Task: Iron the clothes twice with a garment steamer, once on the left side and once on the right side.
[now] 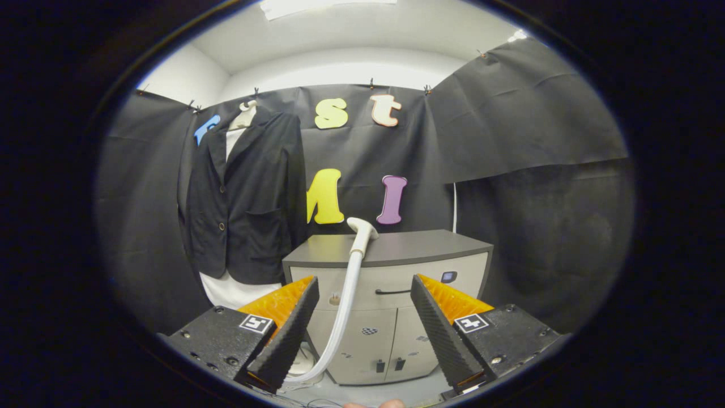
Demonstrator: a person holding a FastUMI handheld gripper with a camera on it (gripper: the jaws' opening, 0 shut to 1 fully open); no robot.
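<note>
A dark blazer (249,198) over a white shirt hangs on a mannequin against the booth's wall, beyond and left of my fingers. The white steamer head (361,228) rests on top of a grey cabinet (419,246), and its white hose (345,306) curves down between my fingers toward the floor. My gripper (365,297) is open, its two black-and-orange fingers (294,323) spread wide apart. It is some way short of the steamer head, and only the hose passes through the gap, touching neither finger.
The cabinet has a drawer with a dark handle (392,292) and two lower doors, and it stands right of the blazer. A thin white cord (454,207) hangs down the wall behind the cabinet. A fingertip (391,403) shows at the very bottom.
</note>
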